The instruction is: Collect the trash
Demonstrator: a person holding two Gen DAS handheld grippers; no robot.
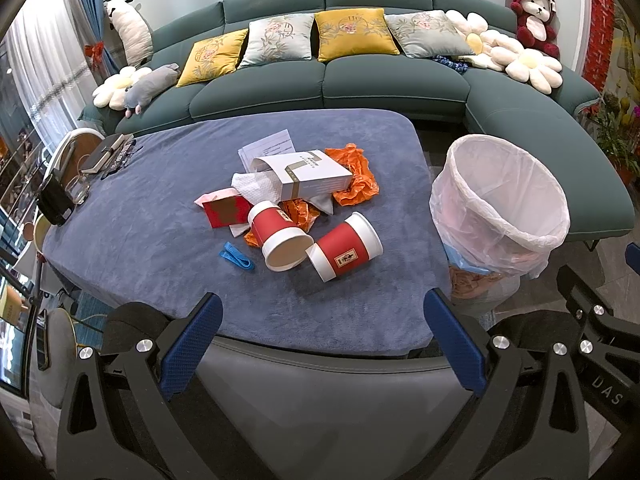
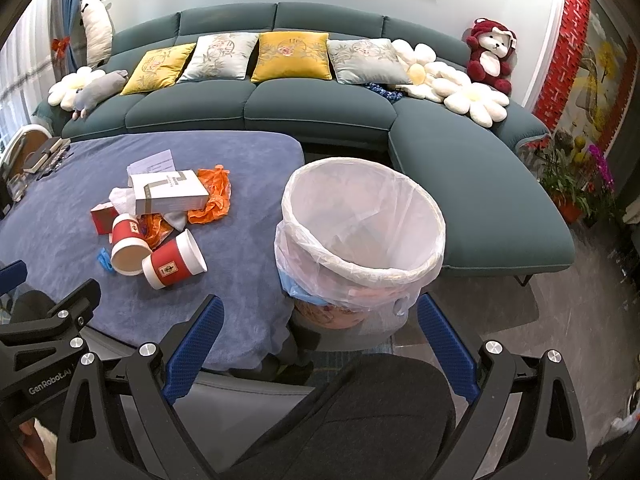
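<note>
Trash lies heaped at the centre of the blue table cloth: two red paper cups on their sides, the left cup with its mouth toward the camera and the right cup touching it at about 4 o'clock, a white carton behind them at 12 o'clock, crumpled orange wrapping, white tissue, a red packet and a blue strip at 8 o'clock of the left cup. The lined waste bin stands just beside the table's right edge, at 3 o'clock of the heap, and appears to hold no trash. The left gripper and right gripper both have their jaws spread wide and carry nothing; both are held back at the near table edge. The step in hand appears to be the approach before the first pick. The next move likely calls for advancing one gripper to the nearest cup, closing across its wall without crushing it, then carrying it toward 3 o'clock over the bin rim.
</note>
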